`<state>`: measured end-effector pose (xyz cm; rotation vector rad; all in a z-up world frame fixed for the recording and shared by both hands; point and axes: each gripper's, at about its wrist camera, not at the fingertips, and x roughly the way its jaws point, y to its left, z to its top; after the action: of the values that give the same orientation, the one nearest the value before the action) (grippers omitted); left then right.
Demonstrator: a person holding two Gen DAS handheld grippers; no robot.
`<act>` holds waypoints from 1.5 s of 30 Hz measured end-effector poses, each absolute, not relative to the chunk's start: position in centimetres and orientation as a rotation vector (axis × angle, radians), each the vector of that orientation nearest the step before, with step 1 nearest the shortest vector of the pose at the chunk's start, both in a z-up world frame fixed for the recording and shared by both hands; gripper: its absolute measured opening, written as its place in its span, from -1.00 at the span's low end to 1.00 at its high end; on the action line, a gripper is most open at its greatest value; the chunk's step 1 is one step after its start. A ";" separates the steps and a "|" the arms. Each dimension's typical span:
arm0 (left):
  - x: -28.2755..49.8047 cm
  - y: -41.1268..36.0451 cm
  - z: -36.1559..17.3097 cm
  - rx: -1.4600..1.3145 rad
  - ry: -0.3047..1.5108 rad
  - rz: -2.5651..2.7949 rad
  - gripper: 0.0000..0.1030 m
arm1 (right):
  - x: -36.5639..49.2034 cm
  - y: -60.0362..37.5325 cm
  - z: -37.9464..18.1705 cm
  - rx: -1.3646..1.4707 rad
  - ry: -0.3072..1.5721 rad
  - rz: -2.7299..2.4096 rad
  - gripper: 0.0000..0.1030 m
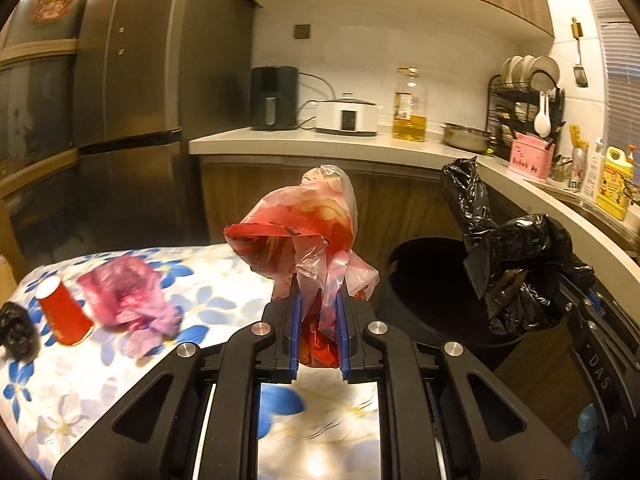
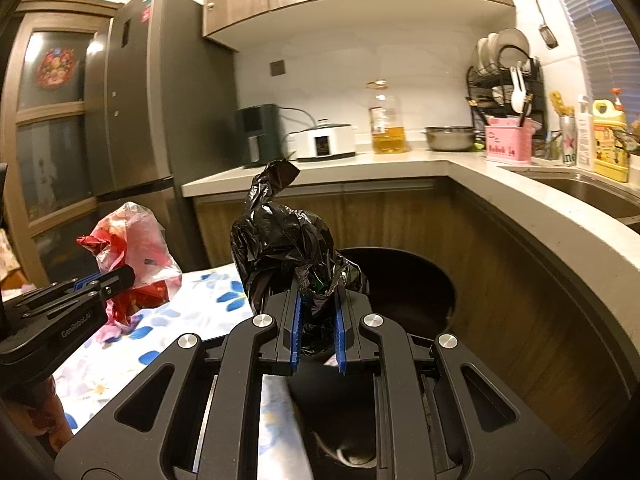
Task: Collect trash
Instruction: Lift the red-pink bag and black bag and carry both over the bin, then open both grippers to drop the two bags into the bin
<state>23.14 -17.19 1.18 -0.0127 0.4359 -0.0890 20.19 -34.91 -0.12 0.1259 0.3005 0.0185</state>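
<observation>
Table point(image 1: 208, 276) w/ blue-floral cloth: red cup point(image 1: 64, 312) on its side at 9 o'clock, pink wrapper point(image 1: 128, 300) beside, black wad point(image 1: 16, 332) at edge.

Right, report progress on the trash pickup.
Done: nothing shows in the bin from here; its inside is too dark to tell. In hand: the left gripper is shut on a red bag, and the right gripper is shut on a black bag, close above the bin. Left on the table: red cup, pink bag, small black wad.
</observation>
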 end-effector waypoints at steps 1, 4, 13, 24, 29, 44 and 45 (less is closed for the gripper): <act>23.3 -17.6 1.2 -0.012 0.435 -0.098 -0.72 | 20.3 -35.3 -0.2 0.125 0.298 0.008 -0.75; 24.0 -19.1 1.2 -0.004 0.433 -0.130 -0.72 | 20.6 -36.3 -0.4 0.126 0.298 -0.015 -0.75; 26.0 -22.9 0.9 0.020 0.421 -0.205 -0.71 | 21.9 -38.4 -0.8 0.125 0.298 -0.064 -0.75; 28.3 -25.3 0.2 0.031 0.431 -0.248 -0.67 | 24.0 -40.3 -1.2 0.148 0.310 -0.088 -0.74; 29.0 -25.9 -0.2 0.032 0.443 -0.262 -0.64 | 24.9 -40.5 -1.5 0.149 0.316 -0.088 -0.72; 30.1 -26.6 -1.1 0.052 0.453 -0.275 0.00 | 26.8 -41.4 -3.4 0.161 0.368 -0.103 -0.18; 30.0 -26.6 -1.1 0.049 0.454 -0.276 0.02 | 26.7 -41.4 -3.5 0.161 0.367 -0.107 -0.15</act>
<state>30.04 -26.58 -1.10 0.0494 0.4535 -0.2764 26.71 -41.45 -3.50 0.1613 0.3667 -0.1075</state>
